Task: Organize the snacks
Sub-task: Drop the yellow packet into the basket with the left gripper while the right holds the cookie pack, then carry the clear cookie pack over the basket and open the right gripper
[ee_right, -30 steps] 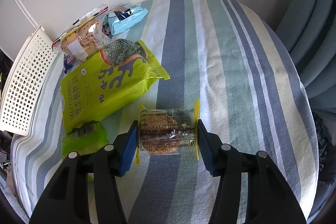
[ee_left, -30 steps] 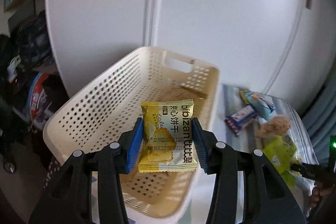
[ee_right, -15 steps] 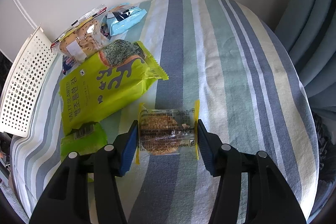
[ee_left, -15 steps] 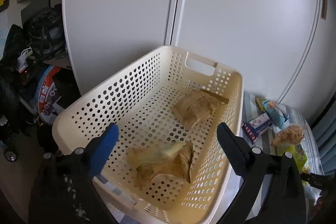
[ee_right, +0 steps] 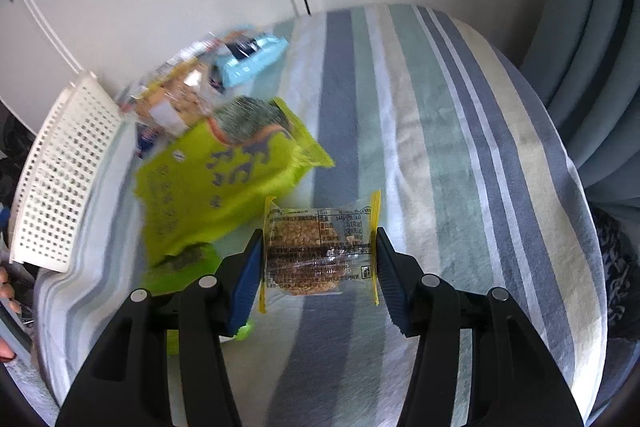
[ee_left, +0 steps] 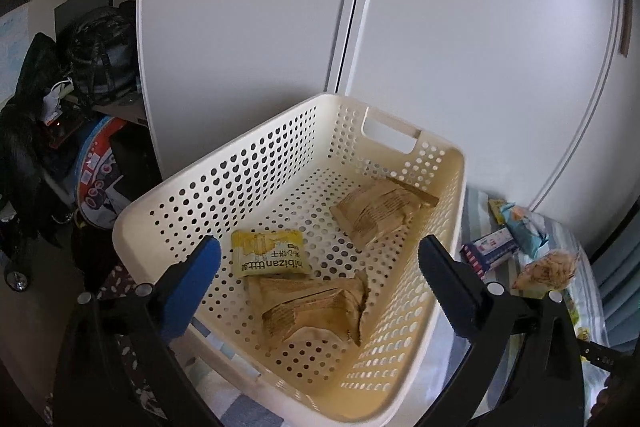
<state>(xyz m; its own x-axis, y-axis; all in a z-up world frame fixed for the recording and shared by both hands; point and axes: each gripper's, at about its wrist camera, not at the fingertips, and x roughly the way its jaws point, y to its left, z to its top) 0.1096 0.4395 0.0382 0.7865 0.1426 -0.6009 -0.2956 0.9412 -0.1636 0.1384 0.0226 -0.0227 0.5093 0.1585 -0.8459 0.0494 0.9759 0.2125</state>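
In the left wrist view my left gripper (ee_left: 318,273) hangs wide open above the cream perforated basket (ee_left: 248,183). A yellow biscuit packet (ee_left: 270,257) lies on the basket floor beside two brown paper-wrapped snacks (ee_left: 316,307), (ee_left: 380,213). In the right wrist view my right gripper (ee_right: 320,267) is shut on a clear, yellow-edged rice cracker packet (ee_right: 320,253), lifted over the striped cloth (ee_right: 440,147). A large green seaweed bag (ee_right: 224,171) lies just to its left.
Further snacks sit near the basket: a light blue packet (ee_right: 252,61), a clear bag of cookies (ee_right: 176,99) and a small green packet (ee_right: 180,267). A white cabinet (ee_left: 440,27) stands behind the basket. A blue curtain (ee_right: 600,47) hangs on the right. Part of a hand (ee_right: 8,291) shows at the left edge.
My left gripper opened and let the yellow biscuit packet fall into the basket, then drew back and up. My right gripper has lifted and shifted with the rice cracker packet still held.
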